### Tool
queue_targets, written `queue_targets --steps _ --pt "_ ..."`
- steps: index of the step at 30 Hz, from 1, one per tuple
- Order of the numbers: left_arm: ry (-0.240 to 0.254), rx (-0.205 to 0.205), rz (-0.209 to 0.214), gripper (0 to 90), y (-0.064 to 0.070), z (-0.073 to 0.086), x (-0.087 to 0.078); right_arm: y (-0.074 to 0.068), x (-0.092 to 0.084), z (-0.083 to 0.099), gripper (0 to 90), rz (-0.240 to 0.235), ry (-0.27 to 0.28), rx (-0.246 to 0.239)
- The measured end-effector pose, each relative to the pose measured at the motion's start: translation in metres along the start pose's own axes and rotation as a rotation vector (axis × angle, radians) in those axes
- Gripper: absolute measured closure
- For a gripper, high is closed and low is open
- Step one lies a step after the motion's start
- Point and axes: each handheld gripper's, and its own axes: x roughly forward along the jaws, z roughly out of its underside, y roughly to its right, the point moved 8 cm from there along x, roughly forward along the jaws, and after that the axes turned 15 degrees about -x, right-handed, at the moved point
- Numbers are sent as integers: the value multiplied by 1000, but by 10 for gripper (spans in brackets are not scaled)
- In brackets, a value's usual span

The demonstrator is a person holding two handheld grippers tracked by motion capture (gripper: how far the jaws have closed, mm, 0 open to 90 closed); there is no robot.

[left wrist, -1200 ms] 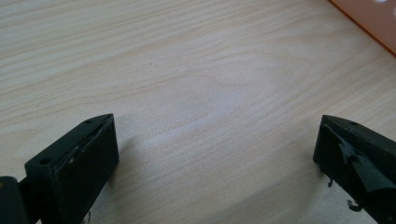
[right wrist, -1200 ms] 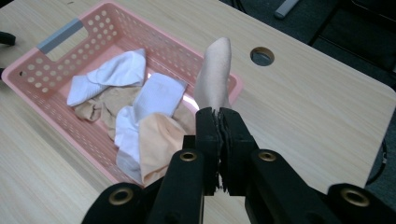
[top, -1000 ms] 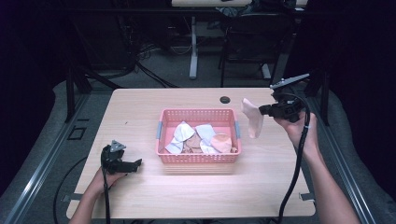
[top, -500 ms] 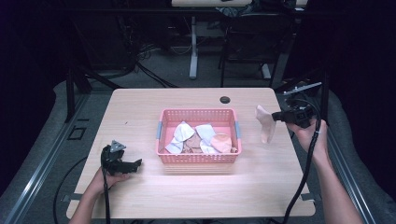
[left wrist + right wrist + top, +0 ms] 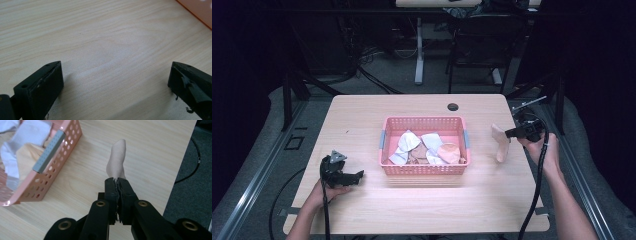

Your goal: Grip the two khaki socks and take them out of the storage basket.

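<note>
Lab-like workspace — dark curtained surround, pale wooden table [image 5: 422, 200], cables on grey floor [image 5: 377, 75], desk legs [image 5: 418, 60] behind

Table [image 5: 412, 115] is pale wood w/ fine light-brown grain lines; a small black round spot [image 5: 453, 106] sits near its far edge. Basket [image 5: 422, 121] is pink/coral plastic w/ rows of small holes, grey handle [image 5: 48, 152] on each short side. Inside: white cloths [image 5: 404, 145], tan/beige ones [image 5: 449, 151]. Sock [image 5: 500, 142] is pale peach-beige, plain, no pattern. Both grippers black: left gripper [image 5: 343, 176] w/ grey plate on top, right gripper [image 5: 508, 134] w/ brass-coloured rivets at the joints in the right gripper view. Cables black. Floor [image 5: 382, 75] grey, surroundings dark, nearly black.
</note>
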Motion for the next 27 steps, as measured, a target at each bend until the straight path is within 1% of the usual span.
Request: queue_targets --steps 1,3,4,5,7,8,9,10,12,13,14,17,18,19,21,22,23,25,26,27 --pt "0 -1 0 0 0 0 0 0 5 2 867 4 -11 -4" --pt "0 0 0 0 0 0 0 -1 12 5 867 -13 -36 -5" --pt "0 0 0 0 0 0 0 -2 17 8 867 -17 -64 -7" --pt "1 -3 0 0 0 0 0 -2 22 10 867 -22 -77 -7" --pt "0 0 0 0 0 0 0 -3 29 13 867 -16 -103 -6" --pt "0 -1 0 0 0 0 0 -3 31 14 867 -28 -112 -8" --pt "0 0 0 0 0 0 0 -3 34 16 866 -19 -124 -8" --pt "0 0 0 0 0 0 0 -3 37 18 866 -30 -135 -9" --pt "0 0 0 0 0 0 0 -3 40 20 864 -42 -146 -3" --pt "0 0 0 0 0 0 0 -3 40 20 863 -46 -141 6" --pt "-1 -1 0 0 0 0 0 -4 40 20 861 -51 -145 4" --pt "0 -1 0 0 0 0 0 -5 41 20 844 -48 -142 4" --pt "0 0 0 0 0 0 0 -5 40 18 767 -54 -134 -5" --pt "0 0 0 0 0 0 0 -7 39 17 731 -62 -122 1" --pt "0 0 0 0 0 0 0 -7 38 17 660 -58 -122 -11" --pt "0 0 0 0 0 0 0 -7 37 16 612 -64 -119 -16" --pt "0 0 0 0 0 0 0 -7 36 15 558 -63 -104 -21" --pt "0 0 0 0 0 0 0 -8 34 14 471 -67 -93 -15" --pt "0 0 0 0 0 0 0 -8 34 14 471 -67 -93 -15" --pt "0 0 0 0 0 0 0 -9 32 11 393 -79 -63 -10"
